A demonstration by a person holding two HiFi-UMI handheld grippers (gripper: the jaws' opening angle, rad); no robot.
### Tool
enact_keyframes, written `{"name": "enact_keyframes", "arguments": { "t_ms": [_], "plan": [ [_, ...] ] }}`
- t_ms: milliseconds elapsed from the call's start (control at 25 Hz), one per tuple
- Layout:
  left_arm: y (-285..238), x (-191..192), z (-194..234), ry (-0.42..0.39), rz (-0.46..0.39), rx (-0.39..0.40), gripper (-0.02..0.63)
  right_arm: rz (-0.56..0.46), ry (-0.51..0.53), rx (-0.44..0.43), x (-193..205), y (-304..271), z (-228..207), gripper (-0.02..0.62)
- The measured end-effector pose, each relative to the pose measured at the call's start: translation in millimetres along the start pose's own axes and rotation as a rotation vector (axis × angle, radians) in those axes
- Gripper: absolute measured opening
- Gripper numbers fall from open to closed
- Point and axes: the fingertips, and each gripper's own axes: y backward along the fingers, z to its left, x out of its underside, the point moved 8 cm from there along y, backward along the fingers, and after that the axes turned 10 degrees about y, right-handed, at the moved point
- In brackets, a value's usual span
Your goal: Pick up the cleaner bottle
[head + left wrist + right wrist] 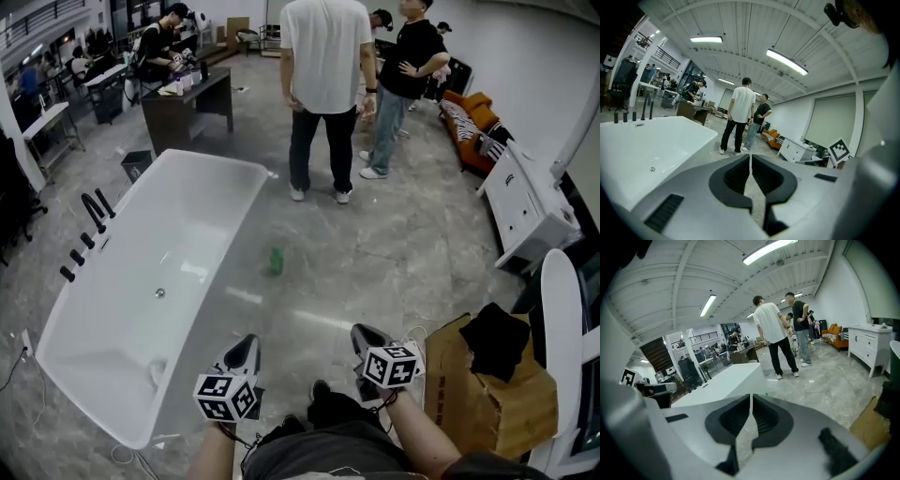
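The cleaner bottle [276, 261] is a small green bottle that stands on the grey floor just right of the bathtub, well ahead of both grippers. In the right gripper view only a green speck of the bottle [767, 393] shows above the jaws. My left gripper [249, 343] is held low at the bottom of the head view, its jaws closed together with nothing between them [750, 157]. My right gripper [364, 334] hangs beside it, also shut and empty [751, 397]. Both point toward the bottle and stand far from it.
A long white bathtub [211, 178] with black taps [94, 211] fills the left. Two people [323, 56] stand beyond the bottle. A cardboard box [469, 403] with a black cloth sits at the right, a white cabinet [530, 202] behind it, a dark desk [187, 103] far left.
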Motion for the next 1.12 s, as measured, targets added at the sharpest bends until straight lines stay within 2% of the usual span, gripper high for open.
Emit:
{"name": "enact_keyframes", "arguments": {
  "t_ms": [360,560,760,920,1120],
  "plan": [
    [-47.7,-14.4,16.5,-0.011,0.013,-0.050,0.028,0.011,0.009,-0.077,-23.3,-76.1,-22.2,0.031],
    [-100.6,-22.2,16.9,0.018,0.024,-0.100,0.028,0.014,-0.002,-0.115,-45.6,-118.6,-63.9,0.032],
    [-165.0,-30.0,11.7,0.039,0.038,-0.114,0.028,0.030,0.009,-0.124,-65.9,-153.9,-115.1,0.032],
    [-221.5,-42.9,6.9,0.011,0.050,-0.109,0.028,0.030,0.001,-0.119,-82.5,-183.0,-158.1,0.032],
    [-266.2,-55.9,13.5,0.013,0.068,-0.152,0.028,0.053,-0.022,-0.131,-93.5,-215.9,-193.9,0.032]
  ]
}}
